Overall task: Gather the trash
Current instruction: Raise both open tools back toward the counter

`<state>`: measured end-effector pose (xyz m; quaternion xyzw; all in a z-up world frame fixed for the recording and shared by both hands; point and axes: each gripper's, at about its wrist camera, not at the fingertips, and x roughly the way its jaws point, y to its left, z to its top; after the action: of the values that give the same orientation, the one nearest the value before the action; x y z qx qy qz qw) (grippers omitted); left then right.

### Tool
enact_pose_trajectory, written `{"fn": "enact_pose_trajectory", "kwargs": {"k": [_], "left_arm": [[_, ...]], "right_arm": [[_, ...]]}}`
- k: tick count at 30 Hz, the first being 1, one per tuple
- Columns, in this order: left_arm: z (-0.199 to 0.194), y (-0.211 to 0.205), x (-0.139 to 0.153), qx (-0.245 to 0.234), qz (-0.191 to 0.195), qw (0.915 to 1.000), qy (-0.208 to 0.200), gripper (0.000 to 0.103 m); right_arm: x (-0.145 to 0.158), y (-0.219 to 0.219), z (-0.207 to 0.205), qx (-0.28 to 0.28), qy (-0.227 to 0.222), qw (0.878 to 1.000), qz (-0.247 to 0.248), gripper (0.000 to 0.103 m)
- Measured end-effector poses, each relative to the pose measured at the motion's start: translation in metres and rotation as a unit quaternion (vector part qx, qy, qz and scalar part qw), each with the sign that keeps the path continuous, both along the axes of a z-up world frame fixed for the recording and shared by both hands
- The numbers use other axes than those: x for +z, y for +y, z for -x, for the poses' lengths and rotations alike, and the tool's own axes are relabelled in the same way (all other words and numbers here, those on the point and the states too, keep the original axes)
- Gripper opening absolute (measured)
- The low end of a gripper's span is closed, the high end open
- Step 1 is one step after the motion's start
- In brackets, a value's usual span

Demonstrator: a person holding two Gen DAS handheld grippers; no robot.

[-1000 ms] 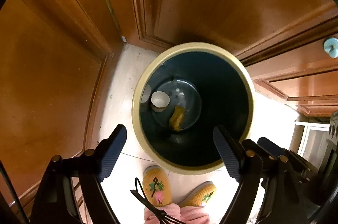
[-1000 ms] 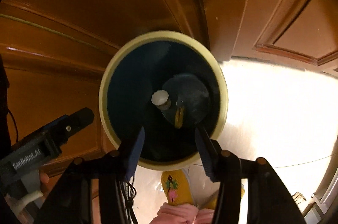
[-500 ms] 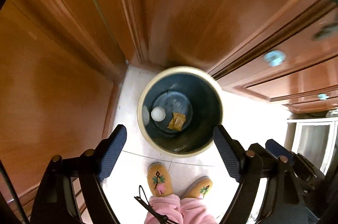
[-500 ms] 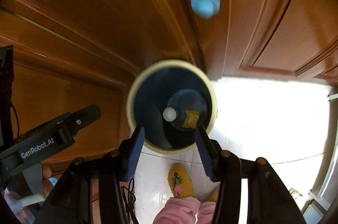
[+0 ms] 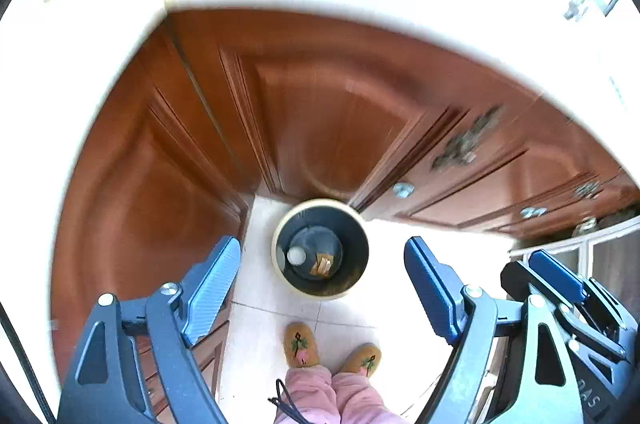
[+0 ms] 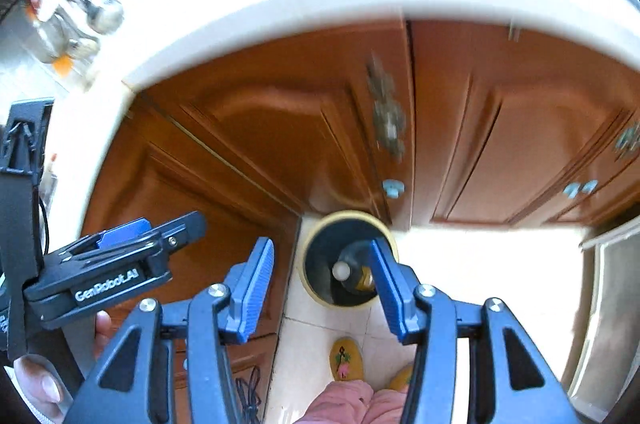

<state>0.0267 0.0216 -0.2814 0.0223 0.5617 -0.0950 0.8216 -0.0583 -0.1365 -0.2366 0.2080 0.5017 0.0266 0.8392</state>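
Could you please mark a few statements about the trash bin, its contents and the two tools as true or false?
1. The trash bin stands on the floor in the corner of the wooden cabinets. True.
2. The bin is empty. False: a white paper cup and a brown wrapper lie at its bottom.
3. The left tool grips the cup. False: its jaws are open, with nothing between them.
4. The right tool holds nothing. True.
5. The person wears yellow embroidered slippers. True.
6. The bin has a lid on. False: it is open at the top.
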Motion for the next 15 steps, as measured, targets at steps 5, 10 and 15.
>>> {"fn": "enact_pose_trajectory", "kwargs": {"k": [5, 10, 15], "left_arm": [[0.006, -0.005, 0.085, -0.010, -0.006, 0.9987, -0.050, 0.083], [0.020, -0.007, 0.154, -0.024, -0.013, 0.9940, -0.106, 0.083], [0.027, -0.007, 0.192, -0.034, -0.014, 0.9907, -0.131, 0.083]], "right_arm": [[0.080, -0.009, 0.019, 0.010, -0.059, 0.998, 0.015, 0.050], [0.125, -0.009, 0.023, 0.013, -0.095, 0.995, 0.010, 0.050], [0.159, -0.011, 0.029, 0.010, -0.127, 0.992, 0.003, 0.050]]}}
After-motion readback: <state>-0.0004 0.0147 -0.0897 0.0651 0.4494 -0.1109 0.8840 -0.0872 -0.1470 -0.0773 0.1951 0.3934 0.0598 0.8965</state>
